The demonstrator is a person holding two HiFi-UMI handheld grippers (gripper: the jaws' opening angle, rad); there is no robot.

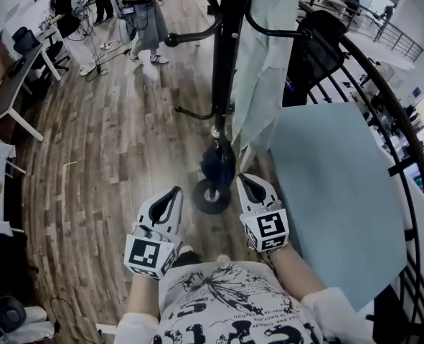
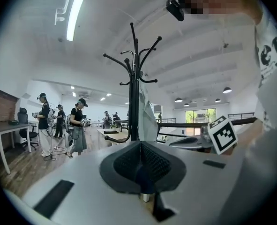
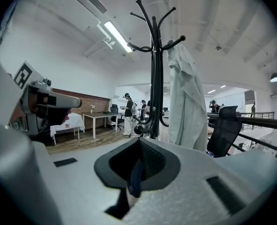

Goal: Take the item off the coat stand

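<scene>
A black coat stand point(image 1: 226, 63) rises from its round base point(image 1: 213, 192) just ahead of me. A pale garment point(image 1: 265, 70) hangs from a hook on its right side and drapes down beside the pole. Both grippers are held low in front of my body, short of the stand. The left gripper point(image 1: 170, 192) is shut and holds nothing, and so is the right gripper point(image 1: 249, 181). In the left gripper view the stand point(image 2: 134, 88) and the garment point(image 2: 146, 121) stand straight ahead. The right gripper view shows the garment point(image 3: 187, 97) right of the pole point(image 3: 156, 69), at some distance.
A blue-grey table top point(image 1: 333, 192) lies close on my right, with a curved black railing point(image 1: 398, 142) beyond it. A black office chair point(image 1: 316, 49) stands behind the garment. Several people point(image 1: 143, 13) work at the back, and a desk point(image 1: 11, 84) stands at the left on wooden floor.
</scene>
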